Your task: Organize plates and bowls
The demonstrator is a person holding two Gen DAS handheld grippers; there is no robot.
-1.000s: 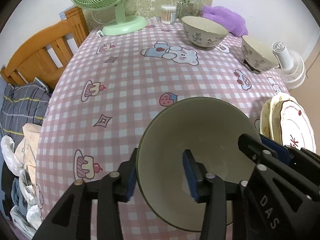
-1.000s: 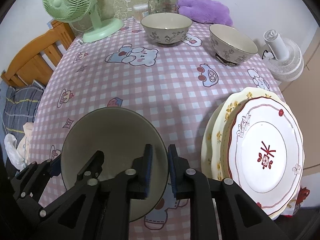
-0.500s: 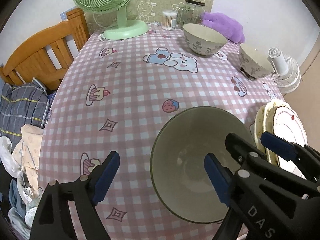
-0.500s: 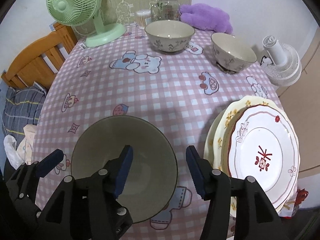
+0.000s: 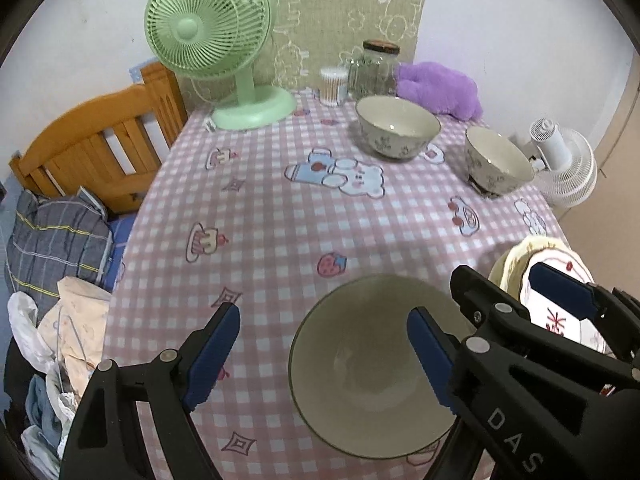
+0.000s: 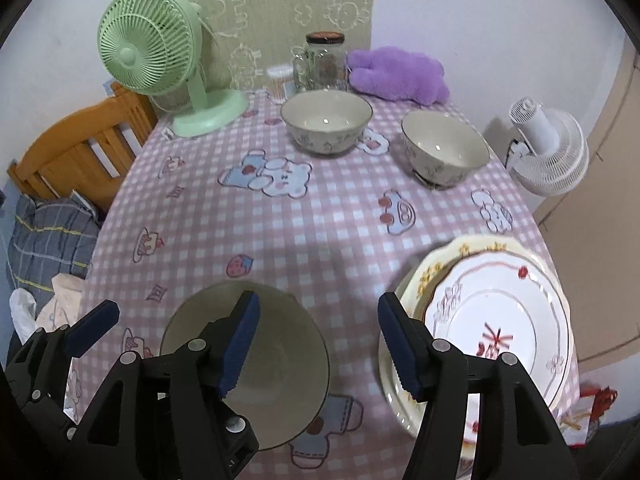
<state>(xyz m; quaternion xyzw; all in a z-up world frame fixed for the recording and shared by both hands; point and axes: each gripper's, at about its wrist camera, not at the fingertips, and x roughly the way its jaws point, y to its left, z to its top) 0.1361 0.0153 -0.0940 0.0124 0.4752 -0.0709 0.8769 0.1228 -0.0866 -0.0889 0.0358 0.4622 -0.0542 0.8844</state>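
Now between grasps: both tongs, left (image 5: 320, 354) and right (image 6: 318, 340), wide and empty, olive bowl (image 5: 372, 364) resting low-centre on desk (image 5: 280, 220); next probably fetch a patterned bowl (image 6: 326, 120), upper centre, for nesting.

The olive bowl (image 5: 372, 364) looks matt glazed ceramic. The red-trimmed plate (image 6: 504, 328) is glossy white china. The pink checked tablecloth (image 5: 280, 216) is soft matt cloth. Behind it, the green fan (image 5: 212, 36) is smooth plastic, the jar (image 5: 374, 68) clear glass, the headboard (image 5: 96, 148) varnished wood.
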